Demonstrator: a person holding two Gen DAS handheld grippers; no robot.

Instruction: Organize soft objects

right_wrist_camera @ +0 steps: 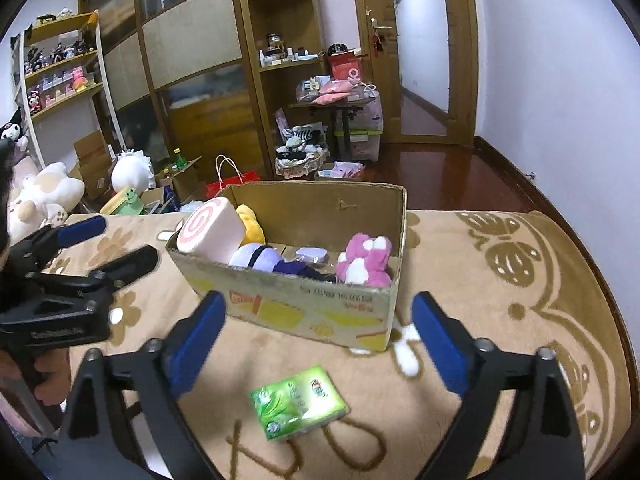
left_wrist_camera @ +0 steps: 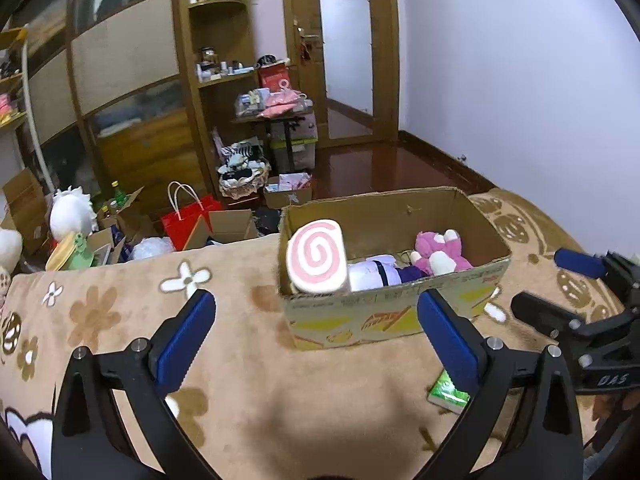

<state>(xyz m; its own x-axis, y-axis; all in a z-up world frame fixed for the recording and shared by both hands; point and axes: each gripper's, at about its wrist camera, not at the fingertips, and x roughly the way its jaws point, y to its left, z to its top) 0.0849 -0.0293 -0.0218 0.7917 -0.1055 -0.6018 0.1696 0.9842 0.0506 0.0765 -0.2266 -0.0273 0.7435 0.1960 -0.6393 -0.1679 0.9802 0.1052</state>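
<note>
Left tool (left_wrist_camera: 316, 332) spread wide and empty, brown cardboard box (right_wrist_camera: 320, 312) of plush toys ahead on the tan patterned bed blanket (right_wrist_camera: 500, 320), right tool (right_wrist_camera: 318, 332) spread too over the green plastic-wrapped tissue pack (right_wrist_camera: 300, 402); slick wrap could squirt free

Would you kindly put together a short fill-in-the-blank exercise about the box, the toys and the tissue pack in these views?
1. The swirl cushion is pink and ____.
2. The pink plush lies inside the cardboard ____.
3. The tissue pack on the blanket is ____ in colour.
4. Both the right claw and the left claw hold ____.

Missing words: white; box; green; nothing
</note>
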